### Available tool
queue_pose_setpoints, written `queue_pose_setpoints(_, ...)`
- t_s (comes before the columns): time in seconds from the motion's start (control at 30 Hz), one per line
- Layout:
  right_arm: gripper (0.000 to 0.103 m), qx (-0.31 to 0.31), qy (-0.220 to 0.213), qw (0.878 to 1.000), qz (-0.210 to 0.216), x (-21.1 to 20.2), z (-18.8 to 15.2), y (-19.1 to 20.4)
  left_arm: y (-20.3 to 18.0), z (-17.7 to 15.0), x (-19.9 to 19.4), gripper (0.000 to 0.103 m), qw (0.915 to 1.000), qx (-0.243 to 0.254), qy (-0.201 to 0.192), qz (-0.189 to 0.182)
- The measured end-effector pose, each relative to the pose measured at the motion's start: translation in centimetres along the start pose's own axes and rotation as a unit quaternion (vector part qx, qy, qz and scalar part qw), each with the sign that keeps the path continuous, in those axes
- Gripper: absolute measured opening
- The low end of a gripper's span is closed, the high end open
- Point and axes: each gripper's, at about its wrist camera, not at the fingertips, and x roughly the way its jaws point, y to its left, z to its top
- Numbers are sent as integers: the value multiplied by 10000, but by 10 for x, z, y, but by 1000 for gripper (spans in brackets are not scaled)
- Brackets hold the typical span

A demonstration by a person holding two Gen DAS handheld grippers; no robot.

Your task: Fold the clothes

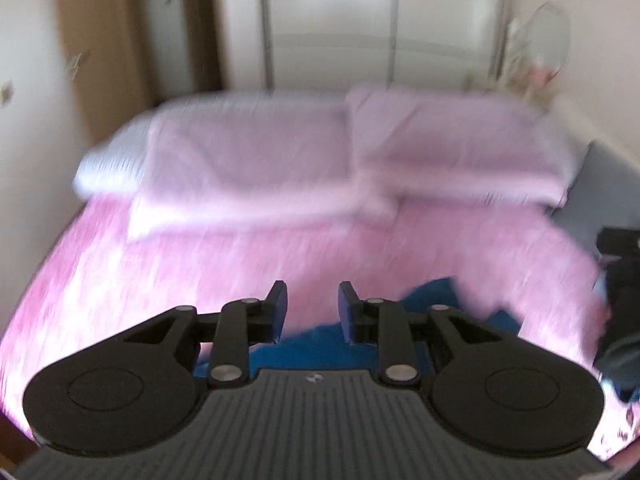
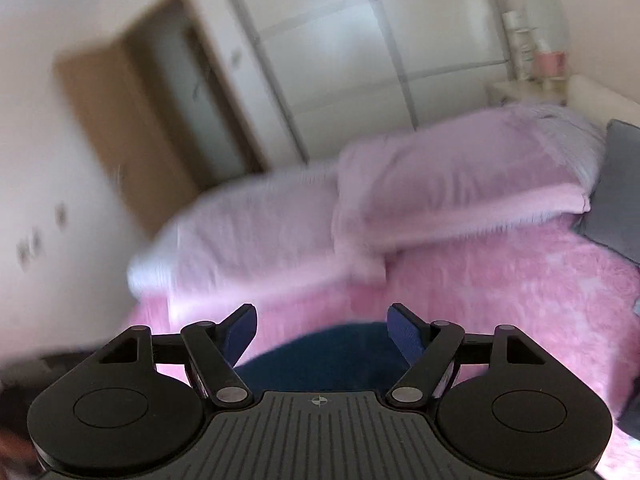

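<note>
A dark blue garment (image 1: 434,294) lies on the pink fluffy bed cover (image 1: 160,272), just below and to the right of my left gripper (image 1: 313,308). The left gripper's blue-padded fingers (image 1: 280,306) stand a little apart, with only the pink cover showing in the gap. In the right wrist view the same blue garment (image 2: 320,360) bulges up under my right gripper (image 2: 322,330). That gripper is wide open and hangs above the cloth with nothing between its pads (image 2: 404,334). Both views are blurred.
Two pale pink pillows (image 1: 260,160) (image 2: 460,176) lie at the head of the bed. A grey cushion (image 2: 616,188) leans at the right. Behind stand a white wardrobe (image 1: 332,24), a brown door (image 2: 132,128) and a bedside shelf with bottles (image 2: 536,60). A dark blurred object (image 1: 620,272) sits at the right edge.
</note>
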Motion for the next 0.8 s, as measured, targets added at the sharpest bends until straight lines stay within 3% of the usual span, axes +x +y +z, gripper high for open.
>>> queue_pose_setpoints(0.17, 75, -354, 1086, 9934, -87, 7, -76, 25, 31, -76, -11, 23, 9961, -380, 741, 280)
queue_pose_setpoints(0.3, 75, -652, 1638, 9840, -247, -6, -131, 13, 25, -139, -21, 24, 9903, -556, 1204, 415)
queue_pose_setpoints(0.63, 75, -753, 2158, 9733, -224, -78, -204, -32, -64, -230, -45, 33, 9875, -204, 1553, 177)
queue_pose_setpoints(0.8, 75, -879, 2459, 9651, -182, -87, -233, -40, -83, -254, -58, 33, 9838, -318, 1721, 386)
